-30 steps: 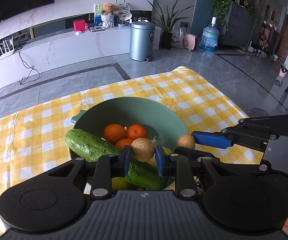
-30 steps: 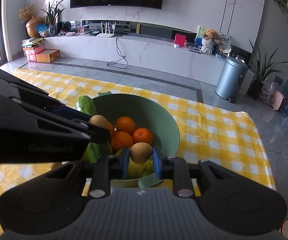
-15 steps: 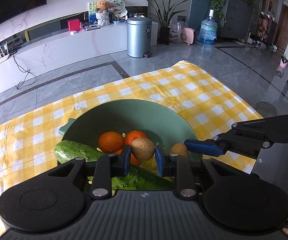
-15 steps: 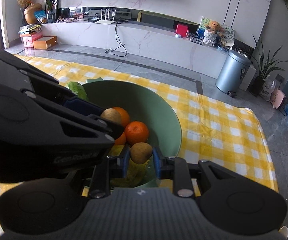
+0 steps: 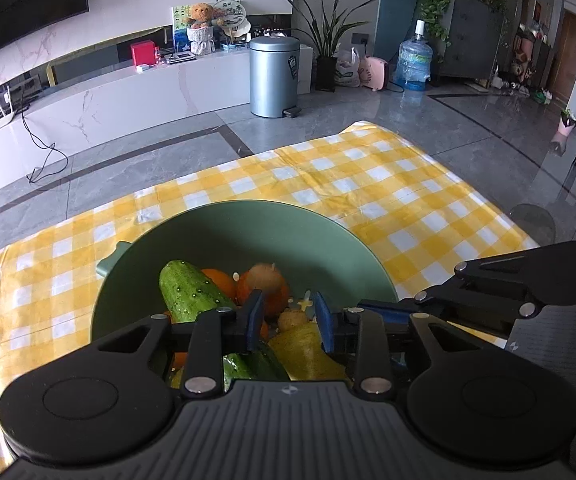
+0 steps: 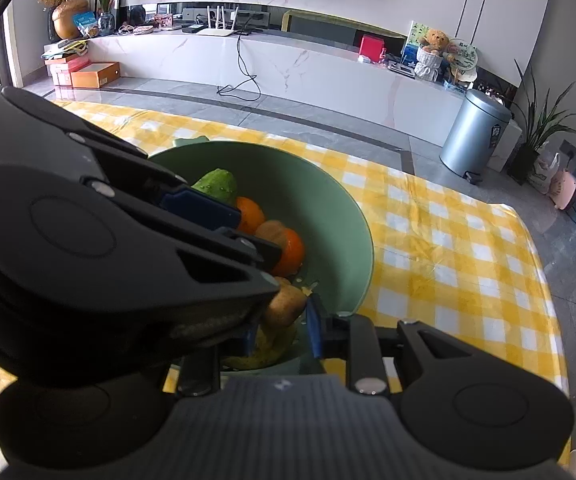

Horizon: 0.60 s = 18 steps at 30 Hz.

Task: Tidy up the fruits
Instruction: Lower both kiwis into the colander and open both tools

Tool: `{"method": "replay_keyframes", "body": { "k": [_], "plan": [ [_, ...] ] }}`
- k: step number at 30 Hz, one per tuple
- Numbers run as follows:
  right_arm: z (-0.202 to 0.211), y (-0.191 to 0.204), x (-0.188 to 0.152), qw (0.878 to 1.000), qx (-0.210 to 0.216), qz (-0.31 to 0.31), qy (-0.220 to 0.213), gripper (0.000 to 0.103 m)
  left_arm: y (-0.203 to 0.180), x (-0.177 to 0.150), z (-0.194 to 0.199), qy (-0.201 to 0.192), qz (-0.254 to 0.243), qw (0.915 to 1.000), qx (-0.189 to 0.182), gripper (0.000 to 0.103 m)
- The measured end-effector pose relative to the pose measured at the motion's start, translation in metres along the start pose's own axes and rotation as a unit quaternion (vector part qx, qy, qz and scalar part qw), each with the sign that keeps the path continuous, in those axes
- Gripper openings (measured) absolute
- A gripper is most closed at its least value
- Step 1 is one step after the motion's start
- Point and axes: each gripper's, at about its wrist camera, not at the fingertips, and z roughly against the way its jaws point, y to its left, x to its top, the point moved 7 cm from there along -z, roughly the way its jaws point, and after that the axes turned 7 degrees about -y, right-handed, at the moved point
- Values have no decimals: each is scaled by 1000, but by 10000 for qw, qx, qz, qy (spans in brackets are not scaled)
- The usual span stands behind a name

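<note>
A green bowl on the checked cloth holds a cucumber, oranges and a yellow fruit. My left gripper hangs low over the bowl with its jaws opening and nothing pressed between them. A blurred brown kiwi lies loose on the oranges just ahead of it. My right gripper is beside it on the right, shut on a second kiwi. The left gripper's body hides its left pad.
The yellow-and-white checked cloth covers the table around the bowl, ending at an edge on the right. Beyond lie a grey tiled floor, a metal bin and a white TV bench.
The left jaws have parted and the kiwi they held has dropped onto the oranges. Both grippers have sunk closer to the bowl; the right still holds its kiwi.
</note>
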Motion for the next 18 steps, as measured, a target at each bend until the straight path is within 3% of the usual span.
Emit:
{"method": "replay_keyframes", "body": {
  "k": [5,9,14,18],
  "plan": [
    [0,-2,1,10000,-5,-45,9,21,-1,0,7,-98,-88,9999,102,50],
    [5,-2,2,9999,2,-78,-116,34,-1,1,18,-167,-11,9998,98,53],
    [16,2,7,9997,-23,-46,-256,36,-1,4,37,-316,73,9993,198,53],
    [32,2,12,9989,-39,-170,-442,45,-3,7,57,-530,79,9981,307,53]
  ]
}}
